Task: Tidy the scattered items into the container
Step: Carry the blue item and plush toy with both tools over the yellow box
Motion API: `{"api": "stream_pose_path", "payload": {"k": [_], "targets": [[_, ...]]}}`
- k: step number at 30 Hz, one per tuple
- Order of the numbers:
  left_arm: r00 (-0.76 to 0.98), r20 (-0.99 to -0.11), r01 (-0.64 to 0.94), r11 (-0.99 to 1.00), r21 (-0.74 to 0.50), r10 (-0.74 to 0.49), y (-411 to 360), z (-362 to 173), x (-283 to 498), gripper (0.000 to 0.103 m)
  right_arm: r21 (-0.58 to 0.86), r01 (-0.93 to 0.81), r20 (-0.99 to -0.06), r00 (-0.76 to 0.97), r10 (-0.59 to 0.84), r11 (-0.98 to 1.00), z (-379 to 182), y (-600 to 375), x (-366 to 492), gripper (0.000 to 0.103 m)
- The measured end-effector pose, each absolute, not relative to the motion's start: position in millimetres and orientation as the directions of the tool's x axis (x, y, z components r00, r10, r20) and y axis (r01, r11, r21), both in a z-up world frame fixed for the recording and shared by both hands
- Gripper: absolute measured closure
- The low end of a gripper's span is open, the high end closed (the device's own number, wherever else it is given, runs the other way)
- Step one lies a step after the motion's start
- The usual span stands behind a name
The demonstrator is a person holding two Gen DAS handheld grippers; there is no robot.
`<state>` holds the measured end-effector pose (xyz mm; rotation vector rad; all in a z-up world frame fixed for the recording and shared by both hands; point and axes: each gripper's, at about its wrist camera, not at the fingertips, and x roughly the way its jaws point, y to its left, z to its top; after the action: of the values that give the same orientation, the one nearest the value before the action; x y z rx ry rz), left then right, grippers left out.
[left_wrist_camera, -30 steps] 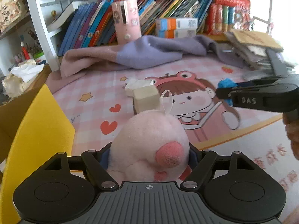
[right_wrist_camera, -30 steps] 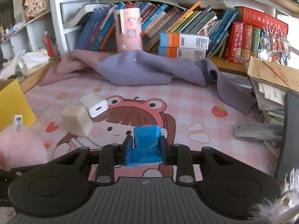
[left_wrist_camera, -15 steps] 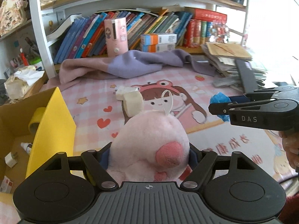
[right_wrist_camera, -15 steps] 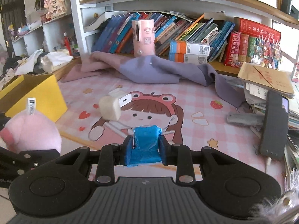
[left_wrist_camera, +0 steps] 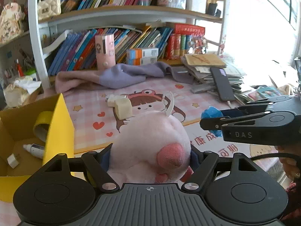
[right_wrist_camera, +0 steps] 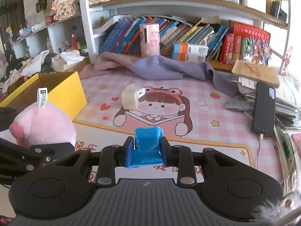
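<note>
My left gripper [left_wrist_camera: 150, 156] is shut on a pink plush toy [left_wrist_camera: 150, 143], which bulges out between the jaws and carries a white tag loop on top. The same plush toy [right_wrist_camera: 43, 124] shows at the left of the right wrist view. My right gripper [right_wrist_camera: 147, 148] is shut on a small blue wrapped packet [right_wrist_camera: 147, 146]; the blue packet [left_wrist_camera: 211, 114] also shows at its tip in the left wrist view. The yellow cardboard box [left_wrist_camera: 60, 124] stands open at the left, holding a tape roll [left_wrist_camera: 42, 126], a small white tube [left_wrist_camera: 33, 148] and a small white cube. A cream cube [left_wrist_camera: 123, 108] and a white charger [right_wrist_camera: 140, 92] lie on the pink cartoon mat [left_wrist_camera: 150, 90].
A purple-pink blanket [left_wrist_camera: 120, 75] lies bunched at the back of the mat, below a bookshelf with a pink cylinder [left_wrist_camera: 105, 51]. A stack of papers with a black phone [right_wrist_camera: 263, 109] on it sits at the right. A person's hand [left_wrist_camera: 289, 162] holds the right gripper.
Both grippers have pulled back and risen with their loads still held. More of the mat and shelf shows, and the yellow box's inside has come into view at the left.
</note>
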<state>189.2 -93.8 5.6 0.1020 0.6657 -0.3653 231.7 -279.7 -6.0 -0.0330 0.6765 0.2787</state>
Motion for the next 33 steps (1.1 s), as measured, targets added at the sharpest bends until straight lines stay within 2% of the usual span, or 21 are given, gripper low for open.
{"api": "stream_pose_path", "payload": {"k": [19, 33], "targets": [[0.692, -0.632, 0.403, 0.913, -0.064, -0.35, -7.5, -4.4, 86.7, 0.025, 0.029, -0.192, -0.633, 0.756, 0.167, 0.981, -6.9, -194.1, 101.5, 0.075], [0.698, -0.64, 0.353, 0.932, -0.085, -0.323, 38.4, -6.8, 45.2, 0.025, 0.03, -0.288, -0.662, 0.712, 0.234, 0.957, -7.5, -135.9, 58.4, 0.075]]}}
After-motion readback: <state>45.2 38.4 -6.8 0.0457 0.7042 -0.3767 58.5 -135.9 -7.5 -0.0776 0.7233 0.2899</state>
